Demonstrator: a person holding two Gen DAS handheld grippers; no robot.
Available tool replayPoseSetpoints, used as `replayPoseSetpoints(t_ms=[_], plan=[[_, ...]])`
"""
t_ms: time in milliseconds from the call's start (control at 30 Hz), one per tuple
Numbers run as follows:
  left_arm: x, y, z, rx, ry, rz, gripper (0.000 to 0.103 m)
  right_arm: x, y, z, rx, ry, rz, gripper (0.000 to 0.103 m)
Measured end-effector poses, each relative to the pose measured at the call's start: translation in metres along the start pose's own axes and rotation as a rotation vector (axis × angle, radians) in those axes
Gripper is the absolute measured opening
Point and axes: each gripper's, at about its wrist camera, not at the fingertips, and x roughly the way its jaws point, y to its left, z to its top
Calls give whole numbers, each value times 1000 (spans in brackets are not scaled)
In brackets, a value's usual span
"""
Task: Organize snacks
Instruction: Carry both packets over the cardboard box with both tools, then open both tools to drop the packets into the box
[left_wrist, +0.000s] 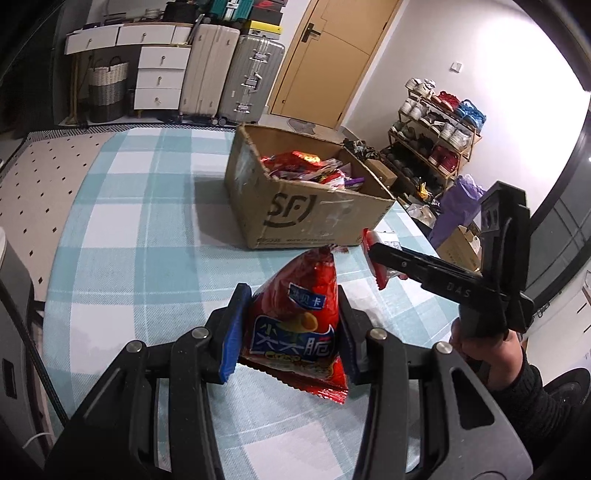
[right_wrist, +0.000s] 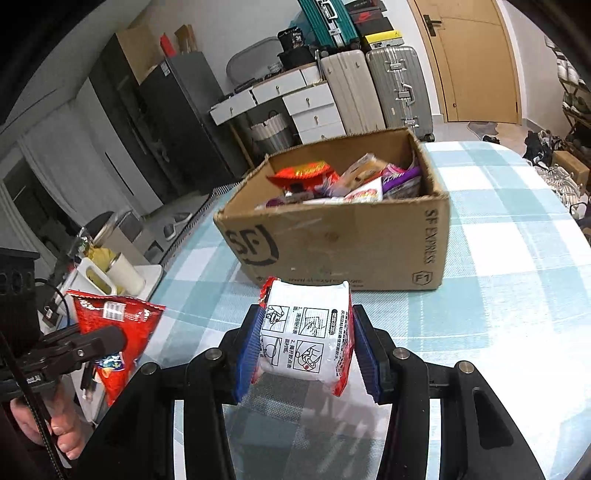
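My left gripper (left_wrist: 291, 328) is shut on a red chip bag (left_wrist: 295, 325) with blue lettering, held above the checked tablecloth; the bag also shows in the right wrist view (right_wrist: 114, 332). My right gripper (right_wrist: 306, 343) is shut on a white and red noodle packet (right_wrist: 306, 332), held just in front of the cardboard box (right_wrist: 343, 243). The packet shows in the left wrist view (left_wrist: 376, 258) too. The open SF box (left_wrist: 317, 218) holds several snack packets (left_wrist: 314, 170).
The table has a blue and white checked cloth (left_wrist: 140, 229). Suitcases (left_wrist: 236, 77) and white drawers (left_wrist: 162, 77) stand beyond it. A shoe rack (left_wrist: 436, 133) is at the right. A white tray with cups (right_wrist: 110, 273) stands left of the table.
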Motion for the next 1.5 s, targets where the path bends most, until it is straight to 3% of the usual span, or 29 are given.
replayPoseSetpoints(t_ms=[400, 733, 1133, 1500], plan=[[24, -26, 52, 0, -6, -22, 40, -34, 4, 34, -60, -65, 4, 47], [51, -45, 100, -9, -28, -15, 40, -49, 12, 86, -114, -100, 25, 48], [79, -54, 164, 16, -44, 28, 40, -41, 13, 136, -152, -97, 27, 48], [122, -51, 208, 39, -7, 48, 40, -6, -2, 173, -155, -71, 21, 48]])
